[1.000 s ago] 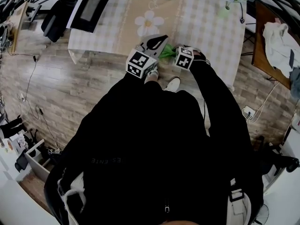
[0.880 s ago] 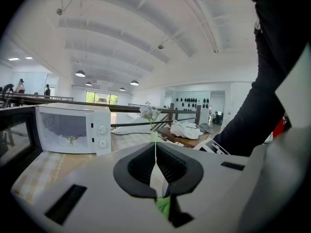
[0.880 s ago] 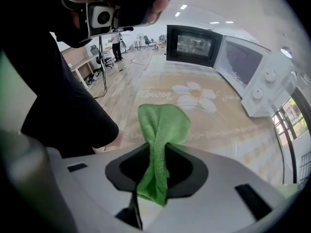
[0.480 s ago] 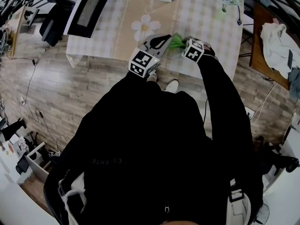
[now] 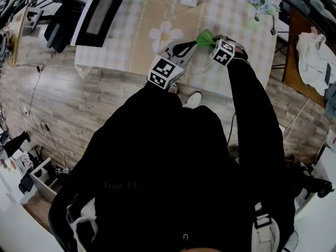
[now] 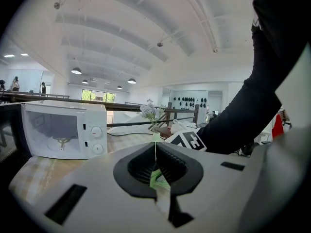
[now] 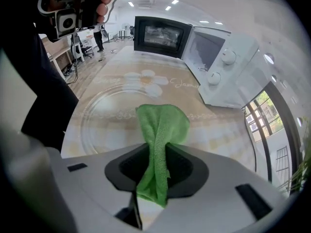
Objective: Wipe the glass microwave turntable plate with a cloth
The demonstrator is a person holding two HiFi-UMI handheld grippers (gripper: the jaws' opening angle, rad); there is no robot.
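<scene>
Wiping step. Right hand-held gripper (image 7: pixel 155 165) clenched on green cloth (image 7: pixel 161 124). Left hand-held gripper (image 6: pixel 156 168) pinches glass plate (image 7: pixel 104 125) rim, 9 o'clock side. Next: likely press the cloth down and sweep.

Table (image 5: pixel 231 14) lies at the person's 12 o'clock. Microwave (image 7: pixel 228 67) sits at its far edge, 12 o'clock, with door (image 5: pixel 97 12) swung out toward 10 and vase (image 5: pixel 261 1) at 1. Plate (image 7: pixel 112 115) is over the near side, its 9 o'clock rim between left gripper's (image 6: pixel 156 171) jaws. Cloth (image 7: pixel 160 130), pinched in right gripper (image 7: pixel 154 174), is at its 12.
</scene>
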